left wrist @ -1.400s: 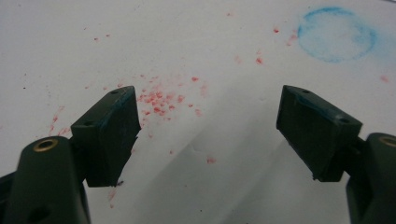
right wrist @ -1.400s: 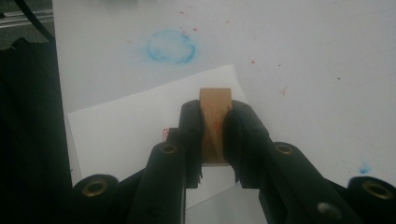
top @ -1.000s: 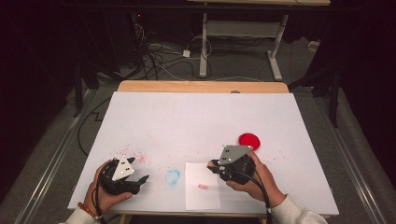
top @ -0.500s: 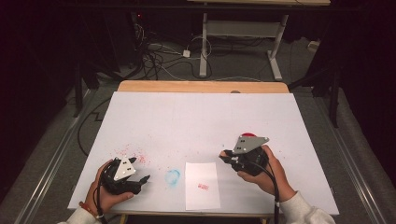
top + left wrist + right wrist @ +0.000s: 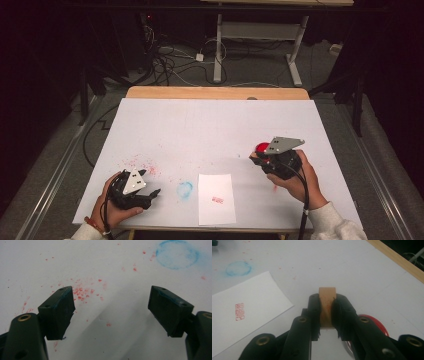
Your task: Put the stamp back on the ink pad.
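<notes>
Right gripper [image 5: 326,315] clamps a small tan wooden stamp block [image 5: 327,305]; round red ink pad [image 5: 375,323] lies just beneath (lower squarely, press evenly); left gripper [image 5: 111,311] gapes empty.

Open table [image 5: 210,125], paper [image 5: 216,200] only.

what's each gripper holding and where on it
Right gripper: a wooden stamp, jaws clamped on its two sides. Left gripper: nothing, jaws open.
</notes>
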`<state>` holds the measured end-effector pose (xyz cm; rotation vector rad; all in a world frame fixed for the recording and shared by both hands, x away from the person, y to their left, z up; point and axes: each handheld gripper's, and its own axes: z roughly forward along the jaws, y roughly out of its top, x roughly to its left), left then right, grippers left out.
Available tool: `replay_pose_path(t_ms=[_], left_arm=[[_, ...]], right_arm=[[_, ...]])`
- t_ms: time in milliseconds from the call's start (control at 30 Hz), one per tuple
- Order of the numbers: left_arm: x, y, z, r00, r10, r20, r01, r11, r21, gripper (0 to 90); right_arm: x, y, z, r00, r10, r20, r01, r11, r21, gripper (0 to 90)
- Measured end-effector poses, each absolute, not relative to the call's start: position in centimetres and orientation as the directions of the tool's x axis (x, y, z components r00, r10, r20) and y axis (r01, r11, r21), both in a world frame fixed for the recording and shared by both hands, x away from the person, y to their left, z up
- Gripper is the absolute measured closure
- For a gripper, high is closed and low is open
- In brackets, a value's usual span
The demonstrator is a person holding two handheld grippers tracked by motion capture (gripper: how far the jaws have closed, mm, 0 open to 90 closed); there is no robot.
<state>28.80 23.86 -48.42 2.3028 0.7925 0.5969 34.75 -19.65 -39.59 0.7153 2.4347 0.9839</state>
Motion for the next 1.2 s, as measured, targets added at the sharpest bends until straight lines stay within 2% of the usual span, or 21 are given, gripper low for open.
replay_pose_path(t_ms=[700, 1200], left_arm=[[28.8, 23.9, -48.5, 0.717, 0.666, 0.207, 0.386, -0.626, 0.677, 20.8], [28.7, 24.0, -48.5, 0.717, 0.665, 0.209, 0.387, -0.629, 0.674, 20.8]], right_arm=[[38.6, -22.7, -42.3, -0.685, 0.707, -0.174, 0.437, 0.591, 0.678, 75.8], [40.5, -22.5, -44.1, -0.663, 0.731, -0.158, 0.503, 0.592, 0.63, 75.7]])
